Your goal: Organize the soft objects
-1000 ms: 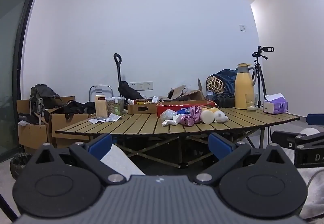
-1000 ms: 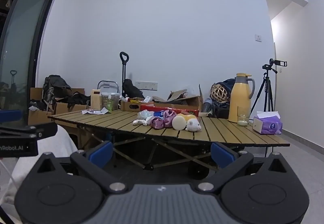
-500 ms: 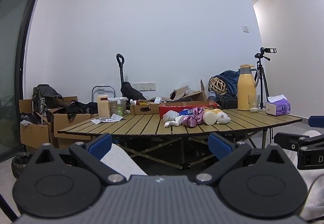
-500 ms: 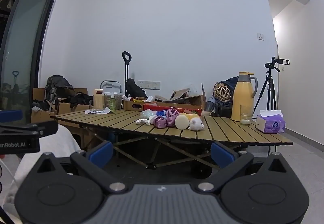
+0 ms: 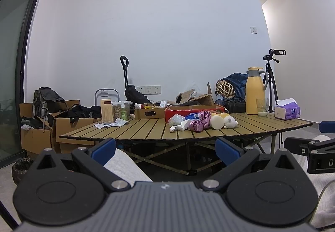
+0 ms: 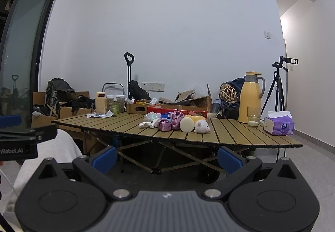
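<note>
A pile of soft toys [image 5: 203, 122] lies in the middle of a slatted wooden table [image 5: 146, 130], just in front of a red box [image 5: 194, 109]. Both hand-held grippers are well short of the table and below its top. The left gripper [image 5: 165, 150] is spread wide and empty. The right gripper [image 6: 166, 157] is likewise spread wide, holding nothing. A yellow jug [image 6: 250, 96] and a purple tissue pack [image 6: 279, 124] stand toward the table's right end.
</note>
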The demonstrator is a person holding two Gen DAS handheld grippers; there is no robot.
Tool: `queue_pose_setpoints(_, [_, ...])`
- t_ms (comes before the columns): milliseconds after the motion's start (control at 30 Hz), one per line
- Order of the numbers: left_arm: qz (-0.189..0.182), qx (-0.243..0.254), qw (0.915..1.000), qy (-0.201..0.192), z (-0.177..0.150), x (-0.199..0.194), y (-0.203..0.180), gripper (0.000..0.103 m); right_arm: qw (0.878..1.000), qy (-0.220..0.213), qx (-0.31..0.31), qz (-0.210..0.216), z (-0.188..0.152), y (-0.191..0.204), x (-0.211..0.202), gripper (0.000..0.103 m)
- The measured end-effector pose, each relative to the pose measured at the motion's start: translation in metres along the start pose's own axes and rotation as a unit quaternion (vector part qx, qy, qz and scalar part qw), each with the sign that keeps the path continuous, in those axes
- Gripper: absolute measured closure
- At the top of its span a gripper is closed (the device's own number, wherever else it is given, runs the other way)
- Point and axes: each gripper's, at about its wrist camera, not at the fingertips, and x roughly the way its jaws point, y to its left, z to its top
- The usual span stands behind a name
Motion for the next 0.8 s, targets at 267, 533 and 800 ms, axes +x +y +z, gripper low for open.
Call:
queue_pose_setpoints(267, [0.0, 0.001, 1.0, 0.002, -0.0014, 0.0008, -0.001, 0.0, 1.0, 0.003, 0.004, 0.0, -0.0007, 0.0001, 0.0015, 0.0])
queue_pose_setpoints(533, [0.0, 0.001, 1.0, 0.002, -0.0017, 0.0008, -0.0003, 0.0, 1.0, 0.005, 0.007, 0.0, -0.0001, -0.0008, 0.003, 0.0])
queue_pose_setpoints(800, [0.0, 0.001, 1.0, 0.002, -0.002, 0.0008, -0.0001, 0.0, 1.0, 0.005, 0.008, -0.002, -0.0004, -0.0014, 0.0034, 0.0])
